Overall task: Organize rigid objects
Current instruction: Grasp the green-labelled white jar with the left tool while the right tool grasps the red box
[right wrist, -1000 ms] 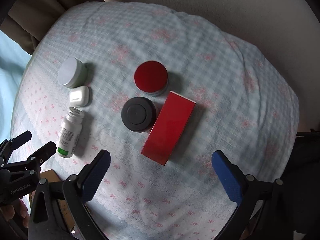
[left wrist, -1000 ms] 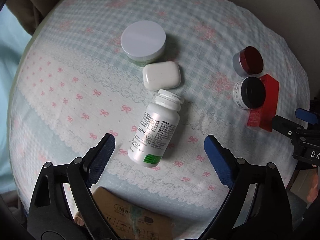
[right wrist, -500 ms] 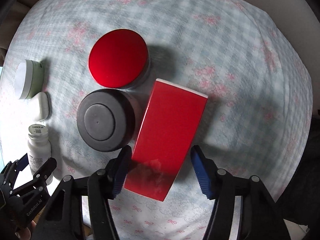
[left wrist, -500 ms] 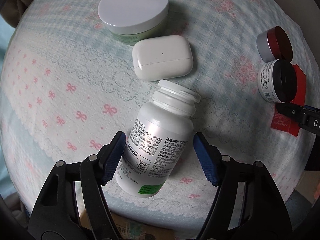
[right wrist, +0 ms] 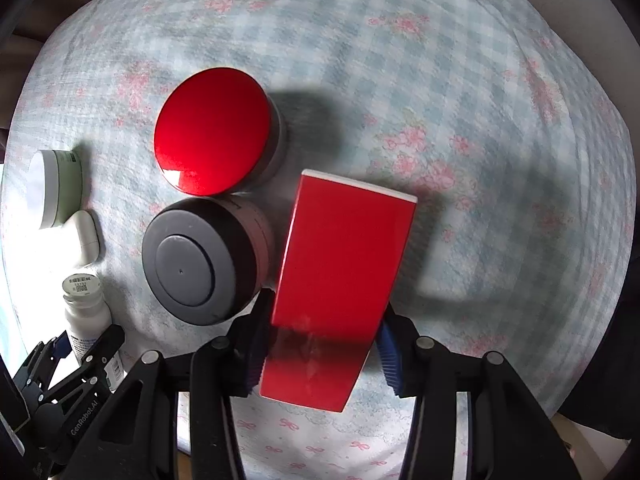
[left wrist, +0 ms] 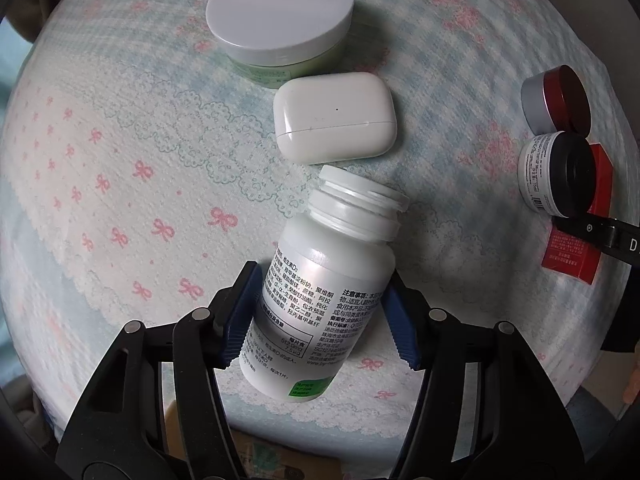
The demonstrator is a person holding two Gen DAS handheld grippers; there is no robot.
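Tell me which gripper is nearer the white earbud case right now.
Left. The left gripper has its jaws around the white bottle, whose cap end lies just short of the earbud case. The right gripper grips the red box, beyond the black-lidded jar.

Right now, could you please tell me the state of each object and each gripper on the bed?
white bottle: lying down, capped, clamped by left gripper
red box: lying flat, clamped by right gripper
earbud case: closed, lying flat
green jar: upright, white lid on
red-lidded jar: upright, lid on
black-lidded jar: upright, lid on
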